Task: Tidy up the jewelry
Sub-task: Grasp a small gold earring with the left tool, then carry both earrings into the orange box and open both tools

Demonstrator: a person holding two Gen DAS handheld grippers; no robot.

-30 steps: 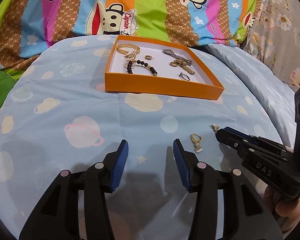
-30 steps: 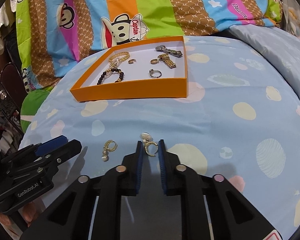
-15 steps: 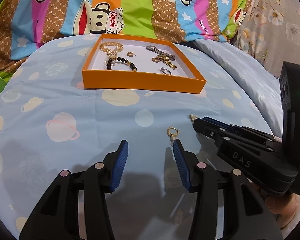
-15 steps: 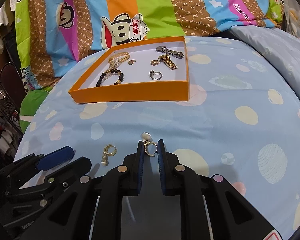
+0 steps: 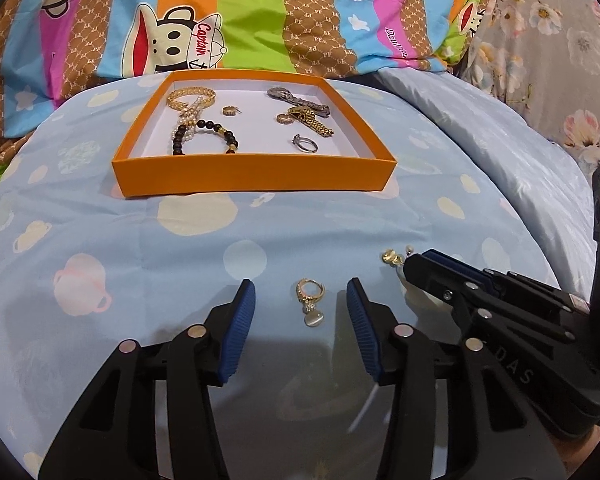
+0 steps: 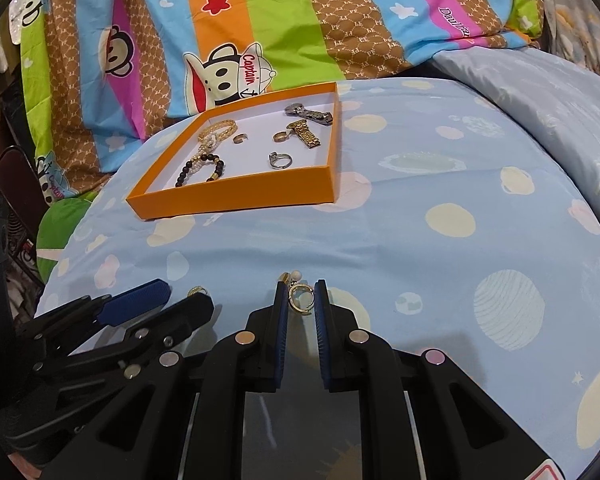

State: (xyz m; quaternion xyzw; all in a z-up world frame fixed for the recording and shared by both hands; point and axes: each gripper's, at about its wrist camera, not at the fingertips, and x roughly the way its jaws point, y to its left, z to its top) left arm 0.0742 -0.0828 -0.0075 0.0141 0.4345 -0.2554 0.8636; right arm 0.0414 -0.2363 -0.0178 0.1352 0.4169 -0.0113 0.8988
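Left gripper closing round earring, pads not touching yet; tiny, light, slippery — I'd pinch hoop.

Left tongs closing, nothing pinched — right tongs clamped.

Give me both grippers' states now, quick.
Left gripper: open and closing, a gold earring lying between the jaws, untouched.
Right gripper: shut on the other gold earring.

Striped monkey-print blanket, blue planet-print sheet
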